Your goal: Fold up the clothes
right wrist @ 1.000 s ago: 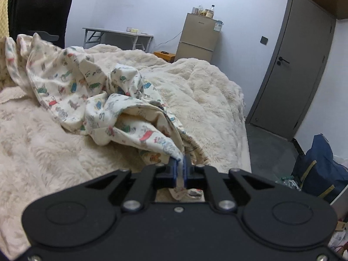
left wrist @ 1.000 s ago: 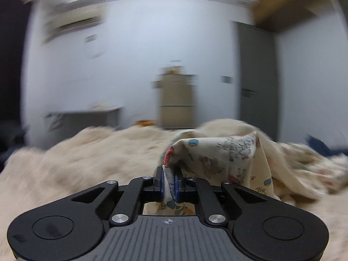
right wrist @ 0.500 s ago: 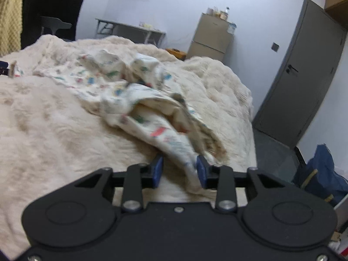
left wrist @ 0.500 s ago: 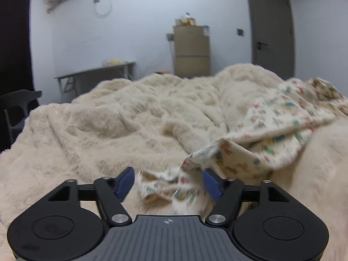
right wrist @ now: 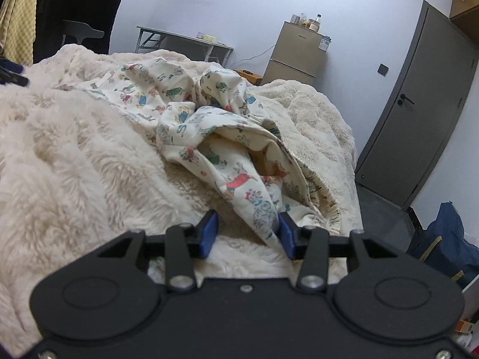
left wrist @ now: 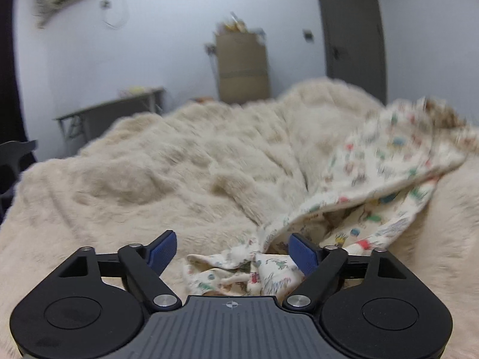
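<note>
From the left wrist, the left hand-held gripper (left wrist: 232, 249) is seen spread wide, gripping nothing; the blurred printed garment (left wrist: 386, 179) is draped over the fluffy blanket (left wrist: 149, 179), its near end partly hidden behind the body.

From the right wrist, the right hand-held gripper (right wrist: 248, 232) is likewise seen parted, a garment (right wrist: 209, 137) fold lying loose between its pads.
</note>
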Demonstrator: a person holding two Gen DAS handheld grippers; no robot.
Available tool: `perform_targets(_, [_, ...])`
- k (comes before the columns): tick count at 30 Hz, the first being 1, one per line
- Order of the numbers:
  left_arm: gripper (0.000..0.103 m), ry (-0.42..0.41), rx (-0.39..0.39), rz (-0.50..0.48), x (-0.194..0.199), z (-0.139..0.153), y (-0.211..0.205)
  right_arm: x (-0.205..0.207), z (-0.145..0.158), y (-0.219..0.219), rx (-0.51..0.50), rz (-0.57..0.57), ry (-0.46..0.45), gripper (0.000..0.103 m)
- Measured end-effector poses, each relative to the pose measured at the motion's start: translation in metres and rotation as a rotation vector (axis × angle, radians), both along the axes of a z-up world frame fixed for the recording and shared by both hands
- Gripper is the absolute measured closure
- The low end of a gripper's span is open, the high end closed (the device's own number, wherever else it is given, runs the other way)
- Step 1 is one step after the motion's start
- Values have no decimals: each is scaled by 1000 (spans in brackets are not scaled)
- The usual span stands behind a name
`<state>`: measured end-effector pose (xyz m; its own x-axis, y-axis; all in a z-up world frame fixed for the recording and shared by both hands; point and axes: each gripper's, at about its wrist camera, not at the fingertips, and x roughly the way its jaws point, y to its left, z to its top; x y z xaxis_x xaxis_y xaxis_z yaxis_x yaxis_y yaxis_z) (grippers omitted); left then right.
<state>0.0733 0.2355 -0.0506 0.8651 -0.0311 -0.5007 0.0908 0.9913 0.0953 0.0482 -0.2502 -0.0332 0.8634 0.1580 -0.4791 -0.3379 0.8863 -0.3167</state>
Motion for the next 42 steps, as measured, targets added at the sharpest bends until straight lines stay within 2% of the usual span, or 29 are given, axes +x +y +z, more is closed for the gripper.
perform_targets(2, [46, 31, -57, -75, 17, -4, -3, 0, 0, 0, 1, -1, -1, 59])
perform_targets(4, [46, 56, -75, -112, 28, -9, -8, 0, -1, -1, 2, -1, -1, 59])
perform_targets(8, [46, 66, -45, -123, 37, -19, -24, 0, -1, -1, 4, -3, -2, 59])
perform_targets(13, [46, 33, -4, -102, 38, -27, -38, 0, -2, -1, 6, -4, -1, 59])
perform_targets(16, [57, 14, 20, -89, 40, -32, -47, -1, -2, -1, 5, -3, -2, 59])
perform_targets(19, [76, -44, 42, -59, 27, -24, -48, -2, 1, -2, -2, 9, 0, 59])
perform_targets(21, [95, -101, 28, -37, 12, -15, -47, -3, 11, -9, 21, 43, 12, 59])
perform_targets(22, [98, -126, 15, -28, 5, -11, -46, -4, 18, -16, 52, 65, 19, 58])
perform_targets(25, [103, -213, -50, -24, -15, 5, -44, -7, 42, -39, 170, 118, 36, 45])
perform_targets(26, [103, -238, -53, -27, -20, 10, -46, -6, 52, -50, 217, 136, 43, 45])
perform_targets(28, [103, -270, -33, -31, -28, 19, -53, -2, 73, -69, 295, 159, 50, 43])
perform_targets(32, [103, -288, 28, -55, -35, 30, -71, 39, 94, -76, 305, 159, 62, 43])
perform_targets(34, [90, -279, 84, -110, -36, 27, -85, 81, 95, -64, 263, 192, 115, 43])
perform_targets(36, [45, -272, 143, -164, -36, 20, -100, 105, 90, -53, 242, 231, 162, 43])
perform_targets(39, [45, -217, 211, -228, -31, 8, -117, 129, 79, -39, 243, 280, 237, 43])
perform_targets(42, [45, -202, 293, -214, -23, -3, -129, 137, 68, -25, 178, 279, 261, 44])
